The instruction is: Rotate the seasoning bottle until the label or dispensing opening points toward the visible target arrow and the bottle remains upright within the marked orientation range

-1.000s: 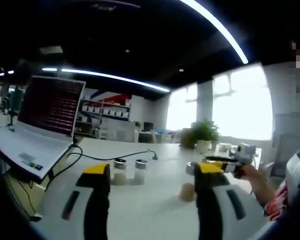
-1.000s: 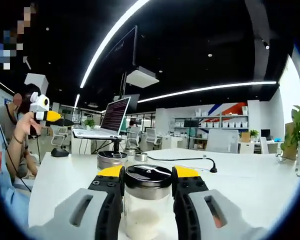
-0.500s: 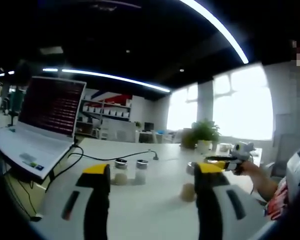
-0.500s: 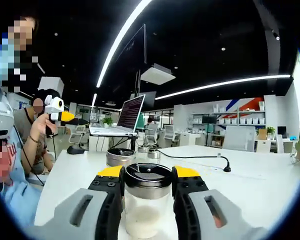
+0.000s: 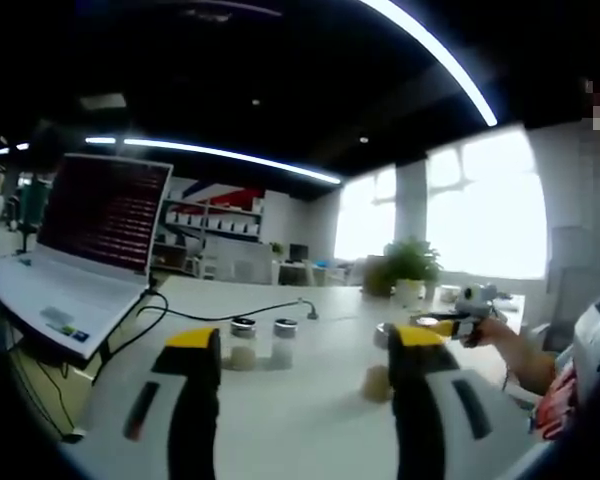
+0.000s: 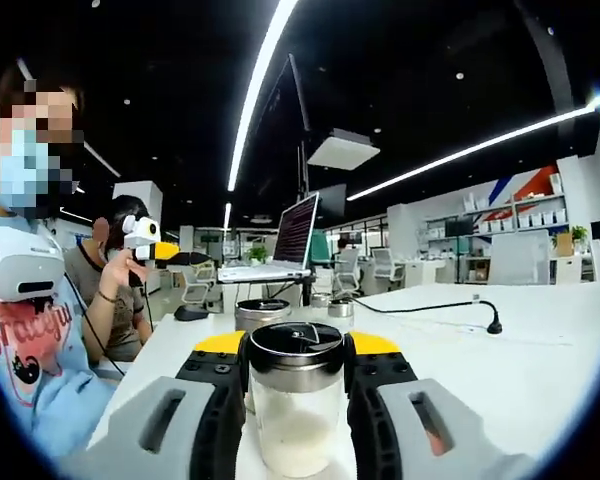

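I am in a wide office under long ceiling light strips, working at a white counter [image 6: 540,350] that carries an open laptop [image 5: 75,250] and a few spare jars. My right hand-held gripper [image 6: 296,372] pinches the seasoning bottle [image 6: 296,400] upright below its steel cap, while my left hand-held gripper [image 5: 307,385] hangs spread and empty. I would turn slowly, keeping the bottle vertical; I can see no arrow.
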Available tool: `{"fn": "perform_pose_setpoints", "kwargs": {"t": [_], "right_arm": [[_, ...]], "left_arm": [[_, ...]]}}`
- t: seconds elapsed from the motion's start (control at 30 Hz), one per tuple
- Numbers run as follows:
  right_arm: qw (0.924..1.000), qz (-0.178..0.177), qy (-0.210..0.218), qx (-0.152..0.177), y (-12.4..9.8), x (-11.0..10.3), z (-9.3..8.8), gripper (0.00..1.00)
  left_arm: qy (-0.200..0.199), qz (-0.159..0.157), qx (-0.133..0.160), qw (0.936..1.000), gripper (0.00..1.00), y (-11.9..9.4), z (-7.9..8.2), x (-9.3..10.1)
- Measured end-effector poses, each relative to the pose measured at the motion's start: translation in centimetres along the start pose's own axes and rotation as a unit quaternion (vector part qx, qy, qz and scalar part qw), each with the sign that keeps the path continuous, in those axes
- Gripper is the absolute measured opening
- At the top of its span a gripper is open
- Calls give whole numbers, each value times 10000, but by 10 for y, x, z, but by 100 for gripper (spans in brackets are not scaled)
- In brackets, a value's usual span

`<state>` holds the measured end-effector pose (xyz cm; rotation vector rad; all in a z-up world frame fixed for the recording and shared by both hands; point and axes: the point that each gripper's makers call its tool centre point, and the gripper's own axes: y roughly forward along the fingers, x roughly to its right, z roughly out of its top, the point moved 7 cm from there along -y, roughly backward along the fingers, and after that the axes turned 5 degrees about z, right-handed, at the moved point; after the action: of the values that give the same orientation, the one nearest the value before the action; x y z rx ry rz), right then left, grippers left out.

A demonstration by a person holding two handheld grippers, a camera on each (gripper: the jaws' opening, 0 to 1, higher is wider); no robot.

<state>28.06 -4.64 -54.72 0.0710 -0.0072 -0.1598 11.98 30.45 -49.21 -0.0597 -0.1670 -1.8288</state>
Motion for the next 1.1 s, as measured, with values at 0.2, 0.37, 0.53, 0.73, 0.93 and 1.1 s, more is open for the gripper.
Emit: {"fn": "perform_pose_setpoints", "kwargs": {"t": [0.2,0.37,0.53,0.73,0.93,1.1], "right_arm": [[9999,112,-12,-81,0,1,0,37],[9996,176,26,-217,1,2,2,37],[9991,258,-11,-330,1,2,3,37],[9989,335,30,-317,1,3,2,37],[9988,358,33,-325,1,3,3,37],[9988,-66,383,-289,0,7,7,69]], "left_arm": [[10,-11,-16,10000,72,0,-1,0],[8,26,0,10000,72,-1,0,-1],[27,41,-16,10000,72,0,0,-2],[33,21,-23,10000,72,0,-1,-1],[27,60,-1,10000,72,-2,1,-4],[39,62,7,10000,72,-3,1,-4]]}}
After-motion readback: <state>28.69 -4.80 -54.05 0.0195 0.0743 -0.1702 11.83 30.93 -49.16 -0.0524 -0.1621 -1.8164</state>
